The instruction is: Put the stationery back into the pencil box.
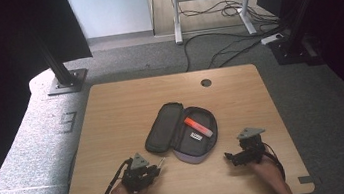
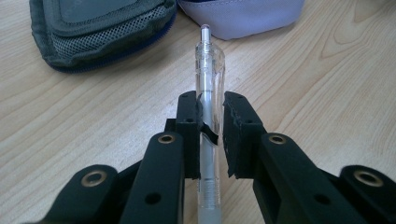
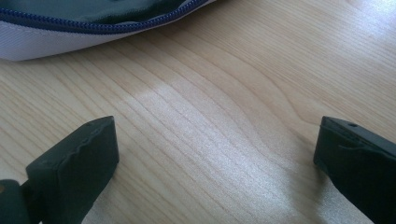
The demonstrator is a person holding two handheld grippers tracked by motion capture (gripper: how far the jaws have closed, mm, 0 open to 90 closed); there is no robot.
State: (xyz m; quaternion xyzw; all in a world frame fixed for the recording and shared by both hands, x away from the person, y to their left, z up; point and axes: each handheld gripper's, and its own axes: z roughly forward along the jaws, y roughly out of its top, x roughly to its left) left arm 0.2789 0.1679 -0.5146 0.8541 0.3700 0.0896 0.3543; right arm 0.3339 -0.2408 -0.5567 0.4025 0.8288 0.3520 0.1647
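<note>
Grey carpet and trailing cables lie beyond a pale wooden bench (image 1: pixel 114 135), on which an open pencil case (image 1: pixel 182 132) rests near the middle. At the near left, the left gripper (image 1: pixel 155 169) has its jaws drawn narrow around a clear plastic pen (image 2: pixel 208 100); in the left gripper view the pads sit against the barrel on both sides, about midway along it, with the tip end pointing away toward the case's grey mesh flap (image 2: pixel 102 28) and lilac shell (image 2: pixel 243 16). That pen looks light and stiff, with a smooth, glossy barrel that could well slide or swivel between the pads if tilted; a hold near the middle, as now, seems the sound choice, since it keeps the ends balanced, and only modest pressure should be needed, as thin clear plastic may crack under a hard squeeze. Further right, the pencil case lies unzipped with its dark lid folded to the left and an orange-red marker (image 1: pixel 198 126) inside the right half; its fabric sides look soft and likely to give when nudged. At the near right, the right gripper (image 1: pixel 228 156) hovers low over bare wood with its jaws spread wide and nothing between them, the case's zip edge (image 3: pixel 93 21) just beyond.
</note>
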